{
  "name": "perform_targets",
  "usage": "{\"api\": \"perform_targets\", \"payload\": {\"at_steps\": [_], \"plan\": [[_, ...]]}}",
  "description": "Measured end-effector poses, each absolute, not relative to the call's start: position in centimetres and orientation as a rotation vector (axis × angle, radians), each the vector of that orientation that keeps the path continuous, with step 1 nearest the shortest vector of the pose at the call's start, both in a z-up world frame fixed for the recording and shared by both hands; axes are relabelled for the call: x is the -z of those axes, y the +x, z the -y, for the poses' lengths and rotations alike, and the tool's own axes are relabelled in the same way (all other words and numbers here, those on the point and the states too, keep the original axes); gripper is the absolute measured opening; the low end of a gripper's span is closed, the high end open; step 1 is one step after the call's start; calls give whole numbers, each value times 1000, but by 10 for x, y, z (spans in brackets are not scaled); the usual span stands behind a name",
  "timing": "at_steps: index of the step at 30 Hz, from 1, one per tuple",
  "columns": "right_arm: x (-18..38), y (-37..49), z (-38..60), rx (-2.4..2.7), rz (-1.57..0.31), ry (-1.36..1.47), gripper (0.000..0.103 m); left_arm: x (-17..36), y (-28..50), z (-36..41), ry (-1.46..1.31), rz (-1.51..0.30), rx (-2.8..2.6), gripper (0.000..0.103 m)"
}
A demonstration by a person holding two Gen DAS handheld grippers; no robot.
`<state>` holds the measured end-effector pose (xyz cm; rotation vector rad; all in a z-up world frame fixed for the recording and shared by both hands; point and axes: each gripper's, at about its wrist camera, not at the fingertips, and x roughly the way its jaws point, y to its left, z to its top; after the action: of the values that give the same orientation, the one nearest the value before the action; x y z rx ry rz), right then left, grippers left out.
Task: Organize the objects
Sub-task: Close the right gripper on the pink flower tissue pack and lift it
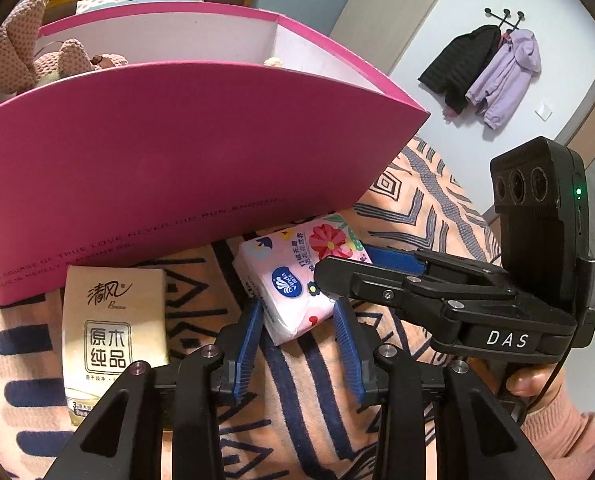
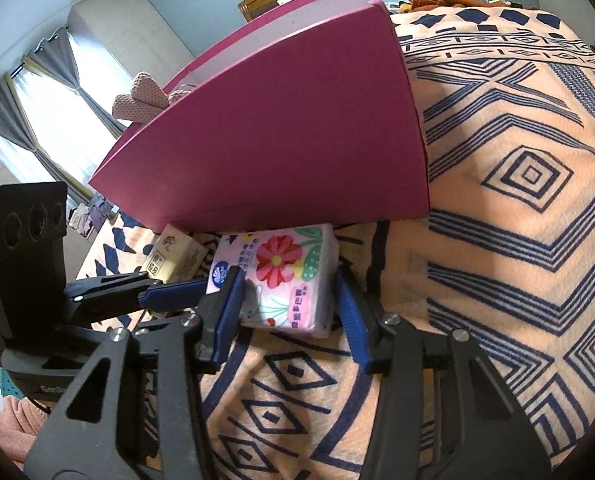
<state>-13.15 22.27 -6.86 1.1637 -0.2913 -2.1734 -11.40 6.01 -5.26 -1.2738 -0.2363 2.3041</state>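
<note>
A bed (image 2: 517,208) under a peach blanket with navy patterns carries a tall pink box (image 1: 169,168). Left of the left claw (image 1: 297,344) lies a beige tissue pack (image 1: 113,332). The floral tissue pack (image 2: 285,280) sits between both claws' blue pads; the right claw (image 2: 293,316) pinches it, the left claw's pads stand slightly apart around its corner.

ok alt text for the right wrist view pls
Right tongs straddle a floral tissue pack on a patterned blanket before a pink box; left tongs reach in beside it.
</note>
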Motion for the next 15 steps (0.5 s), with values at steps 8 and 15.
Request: {"api": "perform_targets", "payload": {"at_steps": [8, 15], "plan": [[62, -124, -221, 2190, 277, 1138, 50, 44, -107, -60, -1237, 220, -2317, 36], [52, -119, -222, 2206, 260, 1098, 50, 34, -99, -59, -1198, 202, -2329, 36]]}}
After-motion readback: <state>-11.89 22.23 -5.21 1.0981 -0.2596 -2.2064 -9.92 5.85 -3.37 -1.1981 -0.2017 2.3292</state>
